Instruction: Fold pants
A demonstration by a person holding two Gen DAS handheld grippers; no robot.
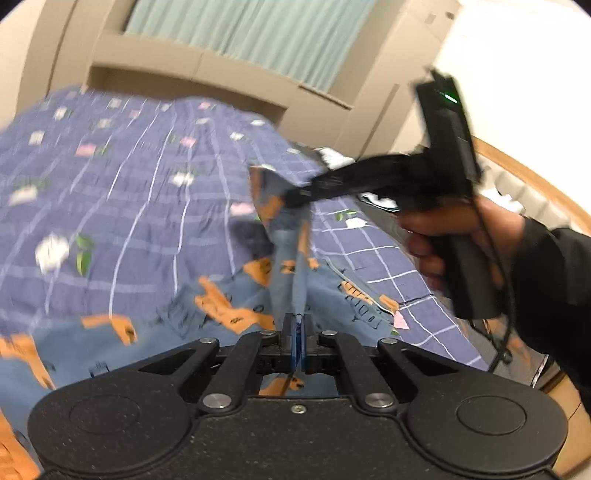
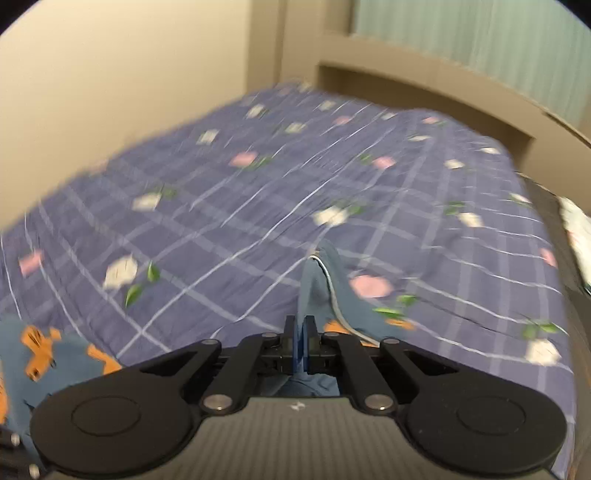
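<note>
The pants (image 1: 229, 295) are blue with orange patches and lie on a bed with a purple checked bedspread (image 1: 110, 184). My left gripper (image 1: 298, 325) is shut on a ridge of the pants' cloth. My right gripper shows in the left wrist view (image 1: 295, 195), held by a hand, shut on a lifted edge of the pants above the bed. In the right wrist view my right gripper (image 2: 300, 328) is shut on a fold of blue cloth (image 2: 317, 273), and more of the pants (image 2: 55, 354) lies at the lower left. Both views are motion-blurred.
A beige headboard (image 1: 192, 62) and a pale green curtain (image 1: 258, 33) stand behind the bed. A wall (image 2: 110, 74) runs along the bed's left side. A wooden-edged surface (image 1: 535, 184) lies to the right. White items (image 2: 580, 229) lie at the bedspread's right edge.
</note>
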